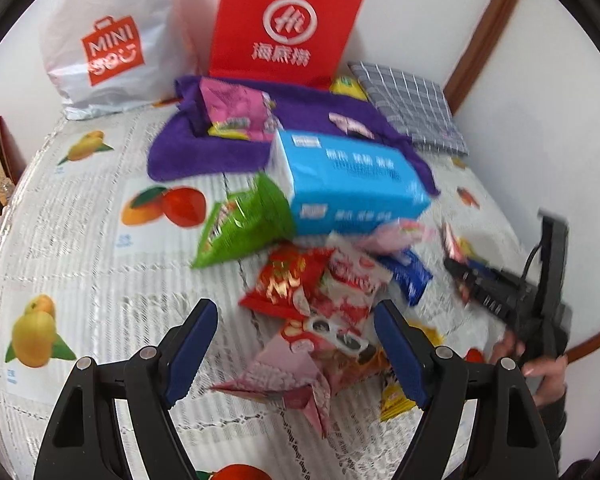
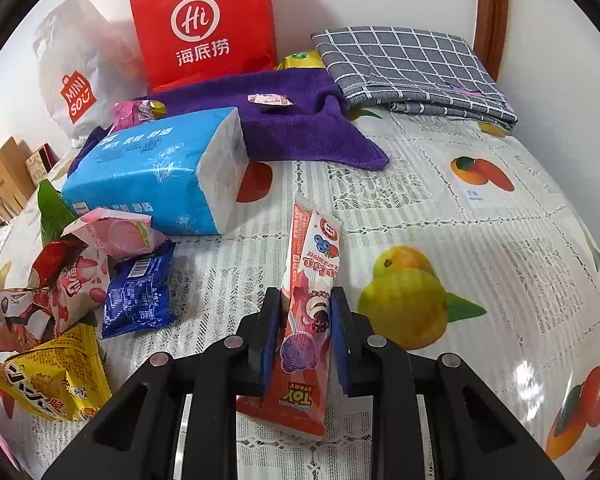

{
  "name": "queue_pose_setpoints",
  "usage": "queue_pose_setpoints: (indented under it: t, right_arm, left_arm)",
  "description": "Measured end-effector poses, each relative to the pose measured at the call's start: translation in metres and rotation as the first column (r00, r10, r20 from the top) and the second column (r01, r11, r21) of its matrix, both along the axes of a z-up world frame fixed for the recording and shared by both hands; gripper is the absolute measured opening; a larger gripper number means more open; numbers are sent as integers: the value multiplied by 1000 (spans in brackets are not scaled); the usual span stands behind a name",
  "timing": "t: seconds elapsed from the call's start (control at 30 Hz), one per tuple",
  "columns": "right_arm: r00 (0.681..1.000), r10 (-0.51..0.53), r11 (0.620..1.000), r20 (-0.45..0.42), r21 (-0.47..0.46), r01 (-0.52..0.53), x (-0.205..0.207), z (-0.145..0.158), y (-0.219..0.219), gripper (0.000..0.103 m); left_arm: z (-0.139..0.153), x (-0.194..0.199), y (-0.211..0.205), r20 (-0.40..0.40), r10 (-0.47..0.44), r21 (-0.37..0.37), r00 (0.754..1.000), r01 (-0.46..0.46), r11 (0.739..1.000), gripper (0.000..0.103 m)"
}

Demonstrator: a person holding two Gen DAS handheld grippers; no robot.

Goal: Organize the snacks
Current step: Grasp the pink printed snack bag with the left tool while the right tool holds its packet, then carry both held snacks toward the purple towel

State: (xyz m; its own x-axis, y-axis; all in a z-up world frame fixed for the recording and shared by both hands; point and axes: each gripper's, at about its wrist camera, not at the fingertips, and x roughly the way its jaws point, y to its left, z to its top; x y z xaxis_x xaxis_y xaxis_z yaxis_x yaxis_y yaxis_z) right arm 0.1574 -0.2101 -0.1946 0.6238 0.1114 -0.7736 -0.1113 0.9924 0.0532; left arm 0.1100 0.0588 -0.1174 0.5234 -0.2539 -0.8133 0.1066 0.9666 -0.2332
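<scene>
Right tool [image 2: 305, 334] is clamping long pink-red foil snack stick [image 2: 312, 280] above table w/ fruit-print cloth [image 2: 440, 208], prob. for sorting; left tool [image 1: 296, 344] is hanging spread wide, empty, over snack pile [image 1: 320, 292].

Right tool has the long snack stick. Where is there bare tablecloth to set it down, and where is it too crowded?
Free: the tablecloth right of the snack stick, between the purple towel and checked cloth behind and the near edge. Also the strip left of the green packet. Crowded: the snack pile beside the blue tissue pack.
</scene>
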Motion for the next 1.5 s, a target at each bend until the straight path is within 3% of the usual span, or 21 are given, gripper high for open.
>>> queue_pose_setpoints:
  t: [0.1, 0.23, 0.4, 0.5, 0.63, 1.03, 1.5]
  right_arm:
    - [1000, 1, 1000, -1, 24, -1, 0, 0, -3, 26]
    - [1000, 0, 999, -1, 52, 0, -1, 0, -6, 26]
    - [1000, 6, 999, -2, 51, -5, -1, 0, -5, 28]
    - [1000, 9, 999, -3, 50, -9, 0, 0, -4, 29]
    - [1000, 8, 998, -6, 60, -8, 0, 1, -4, 29]
    - [1000, 4, 998, -14, 65, -3, -1, 4, -5, 28]
    - [1000, 6, 999, -8, 34, -6, -4, 4, -1, 25]
  left_arm:
    - [-15, -1, -5, -27, -22, 22, 999, 23, 1000, 79]
    - [-32, -6, -8, -66, -57, -18, 996, 56, 998, 79]
    - [-36, -16, -12, -26, -38, -3, 999, 38, 999, 79]
    - [-35, -20, -11, -9, -41, -30, 999, 40, 999, 60]
    - [-32, -26, -7, 2, -26, -61, 1000, 26, 998, 46]
    - [-12, -55, 11, 35, 42, -78, 999, -39, 996, 44]
    - [30, -55, 9, 115, 60, -83, 992, -50, 995, 44]
